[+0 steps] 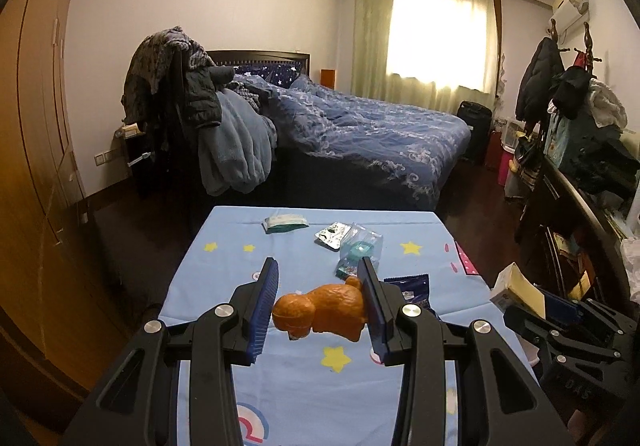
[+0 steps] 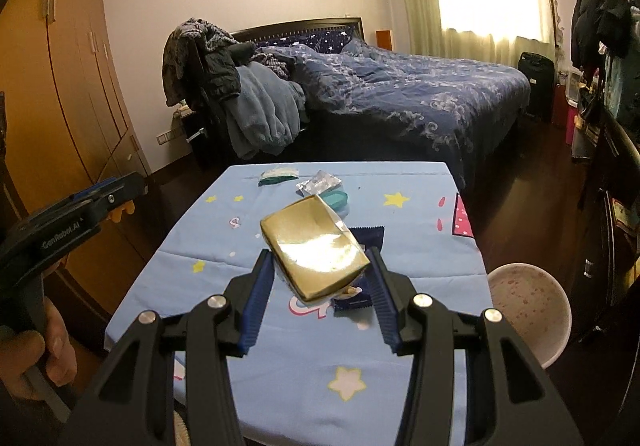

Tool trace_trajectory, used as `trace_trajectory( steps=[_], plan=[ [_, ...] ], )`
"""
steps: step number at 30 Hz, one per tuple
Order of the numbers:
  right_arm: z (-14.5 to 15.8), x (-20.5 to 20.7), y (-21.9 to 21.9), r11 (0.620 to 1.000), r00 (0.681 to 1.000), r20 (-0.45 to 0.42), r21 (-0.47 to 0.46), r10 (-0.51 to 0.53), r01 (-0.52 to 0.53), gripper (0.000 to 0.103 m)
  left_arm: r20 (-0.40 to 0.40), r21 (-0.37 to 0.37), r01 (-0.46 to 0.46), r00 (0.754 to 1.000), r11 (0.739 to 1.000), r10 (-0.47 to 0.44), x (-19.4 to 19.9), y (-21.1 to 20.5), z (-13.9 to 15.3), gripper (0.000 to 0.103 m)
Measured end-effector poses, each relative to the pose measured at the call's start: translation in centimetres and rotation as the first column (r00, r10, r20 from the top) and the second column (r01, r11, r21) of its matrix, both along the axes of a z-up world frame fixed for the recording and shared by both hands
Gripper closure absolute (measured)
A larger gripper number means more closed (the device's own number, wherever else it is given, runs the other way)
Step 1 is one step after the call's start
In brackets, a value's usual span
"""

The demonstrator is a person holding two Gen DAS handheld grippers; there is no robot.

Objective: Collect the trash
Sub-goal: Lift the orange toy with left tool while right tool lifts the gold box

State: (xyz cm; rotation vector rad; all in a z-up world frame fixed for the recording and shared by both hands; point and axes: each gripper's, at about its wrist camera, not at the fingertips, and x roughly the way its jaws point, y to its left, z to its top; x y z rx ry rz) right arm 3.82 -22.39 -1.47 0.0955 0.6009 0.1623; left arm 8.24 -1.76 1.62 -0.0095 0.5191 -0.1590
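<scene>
"GenRobot.AI" lettering marks the left tongs [image 2: 120,194] gripping an orange toy [image 1: 320,310].

this is a lived-in bedroom in a home. a double bed [image 1: 372,134] with a dark wooden headboard [image 1: 260,56] and a rumpled blue patterned duvet fills the middle of the room, star-print pillows [image 2: 320,40] at its head. jackets and a fleece blanket are heaped over a chair [image 1: 188,106] beside it. pale green curtains [image 1: 432,38] cover a bright window on the far wall, an air conditioner [image 1: 570,6] is mounted high to the right, and a coat stand [image 1: 552,74] is loaded with clothes. tall wooden wardrobe doors [image 2: 72,66] line the left wall. in front stands a small table under a child's star-print cloth [image 2: 400,326].
</scene>
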Motion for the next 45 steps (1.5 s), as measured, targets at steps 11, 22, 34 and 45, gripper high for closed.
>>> trace_trajectory(
  steps=[11,22,34,45],
  plan=[
    [0.6,-0.9,0.2,1.000,1.000,0.019,0.001,0.002,-0.002,0.055,0.019,0.000,0.002,1.000,1.000,-0.002,-0.8,0.0,0.5,0.062],
    [0.7,-1.0,0.4,1.000,1.000,0.021,-0.001,0.003,-0.003,0.055,0.019,-0.006,0.002,1.000,1.000,-0.002,-1.1,0.2,0.5,0.062],
    [0.6,-1.0,0.3,1.000,1.000,0.011,-0.001,0.003,-0.003,0.055,0.016,-0.002,0.003,1.000,1.000,-0.003,-1.1,0.1,0.5,0.062],
    [0.3,-0.8,-0.4,1.000,1.000,0.011,0.007,-0.003,0.003,0.055,0.016,0.009,0.010,1.000,1.000,-0.010,-1.2,-0.3,0.0,0.062]
  ],
)
